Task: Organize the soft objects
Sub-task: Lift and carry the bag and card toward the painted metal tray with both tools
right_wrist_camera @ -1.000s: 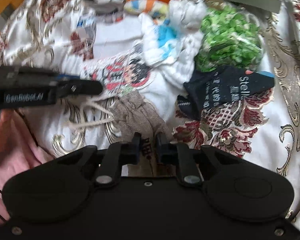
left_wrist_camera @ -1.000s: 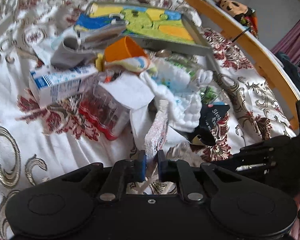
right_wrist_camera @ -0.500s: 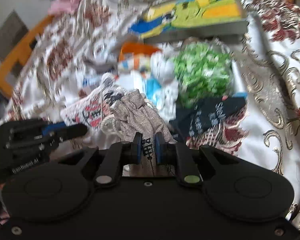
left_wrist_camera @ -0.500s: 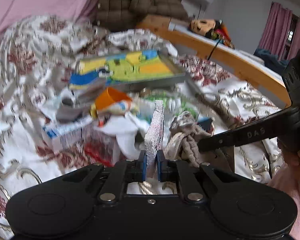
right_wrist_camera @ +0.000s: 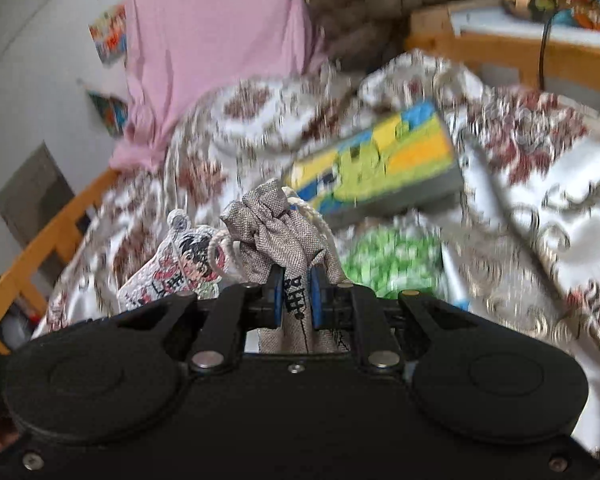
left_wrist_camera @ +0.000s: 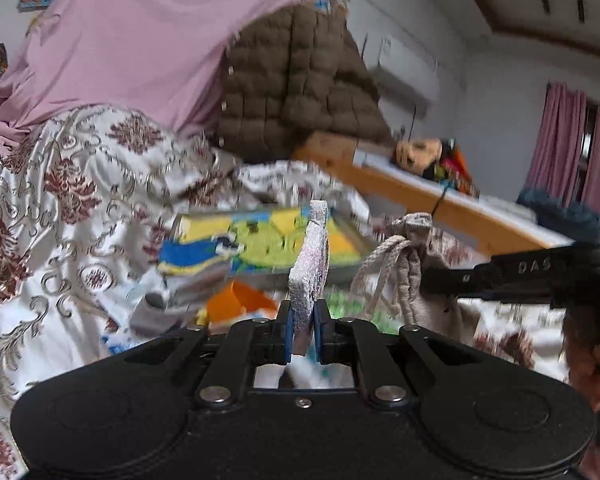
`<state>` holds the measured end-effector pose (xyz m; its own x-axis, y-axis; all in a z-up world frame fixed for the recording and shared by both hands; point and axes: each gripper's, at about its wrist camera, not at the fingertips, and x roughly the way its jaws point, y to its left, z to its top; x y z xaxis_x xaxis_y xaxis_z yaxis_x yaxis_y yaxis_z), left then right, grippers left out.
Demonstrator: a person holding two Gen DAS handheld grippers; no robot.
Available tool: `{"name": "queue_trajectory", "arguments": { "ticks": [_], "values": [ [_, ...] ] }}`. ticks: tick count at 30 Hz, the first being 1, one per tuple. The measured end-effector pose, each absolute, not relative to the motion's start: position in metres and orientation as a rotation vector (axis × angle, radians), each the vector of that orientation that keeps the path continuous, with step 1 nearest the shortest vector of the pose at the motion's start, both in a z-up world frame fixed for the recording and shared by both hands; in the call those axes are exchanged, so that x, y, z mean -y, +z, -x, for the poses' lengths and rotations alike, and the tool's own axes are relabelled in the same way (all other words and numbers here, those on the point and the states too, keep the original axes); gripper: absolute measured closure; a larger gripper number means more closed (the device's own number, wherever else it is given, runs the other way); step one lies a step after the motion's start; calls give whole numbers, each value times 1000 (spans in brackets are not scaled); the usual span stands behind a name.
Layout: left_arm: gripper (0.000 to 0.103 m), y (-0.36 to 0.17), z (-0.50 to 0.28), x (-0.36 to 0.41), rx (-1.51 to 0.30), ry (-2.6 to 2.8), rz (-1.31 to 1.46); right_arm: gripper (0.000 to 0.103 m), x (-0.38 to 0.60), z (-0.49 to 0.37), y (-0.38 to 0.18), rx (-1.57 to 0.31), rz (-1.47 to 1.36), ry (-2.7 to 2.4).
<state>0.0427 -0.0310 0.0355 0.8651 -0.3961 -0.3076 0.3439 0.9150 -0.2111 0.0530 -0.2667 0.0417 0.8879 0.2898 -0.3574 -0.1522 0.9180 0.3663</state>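
My left gripper [left_wrist_camera: 303, 330] is shut on a flat white pouch with a cartoon print [left_wrist_camera: 310, 272], held edge-on and upright above the bed. My right gripper [right_wrist_camera: 294, 298] is shut on a grey-brown woven drawstring bag [right_wrist_camera: 280, 236] with a cream cord. In the left wrist view that bag [left_wrist_camera: 414, 280] hangs at the right, pinched by the right gripper's black fingers [left_wrist_camera: 500, 276]. In the right wrist view the cartoon pouch [right_wrist_camera: 176, 268] shows its printed face just left of the bag. Both are lifted clear of the pile.
A colourful puzzle box [left_wrist_camera: 256, 240] lies on the patterned bedspread [left_wrist_camera: 80, 200], with an orange cup [left_wrist_camera: 240, 300] and a green-filled bag [right_wrist_camera: 396, 260] near it. Pink cloth [left_wrist_camera: 140, 40] and a brown quilted jacket [left_wrist_camera: 300, 92] hang behind. A wooden bed rail [left_wrist_camera: 440, 200] runs at right.
Both grippers have risen and tilted up from the pile, lifting the pouch and the drawstring bag off the bed. The views now take in the wall and hanging clothes.
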Motion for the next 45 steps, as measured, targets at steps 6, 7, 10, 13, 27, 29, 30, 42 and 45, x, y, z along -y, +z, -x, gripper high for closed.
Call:
{"name": "queue_trajectory", "arguments": {
  "ticks": [6,7,10,13,27,29,30,42,45],
  "values": [
    [93,40,-66,42,-267,-359,147,95,266,-73,51,-304,-307,205],
    [93,40,-74,44,-264,-350,152,95,267,-77,52,-293,-311,201],
    [93,38,-99,48,-264,-329,184,95,273,-95,57,-259,-316,187],
    [93,37,-123,53,-267,-325,204,95,277,-115,61,-221,-310,167],
    [93,26,-255,69,-319,-334,368,95,303,-238,53,-131,-333,-6],
    [93,22,-276,73,-347,-346,403,95,306,-250,50,-138,-327,-30],
    [93,20,-284,74,-359,-350,420,95,306,-254,48,-145,-318,-41],
    [93,-28,-337,83,-588,-331,466,95,304,-319,9,-392,-154,-93],
    [93,-34,-342,82,-625,-318,455,95,302,-332,-3,-452,-130,-110]
  ]
}}
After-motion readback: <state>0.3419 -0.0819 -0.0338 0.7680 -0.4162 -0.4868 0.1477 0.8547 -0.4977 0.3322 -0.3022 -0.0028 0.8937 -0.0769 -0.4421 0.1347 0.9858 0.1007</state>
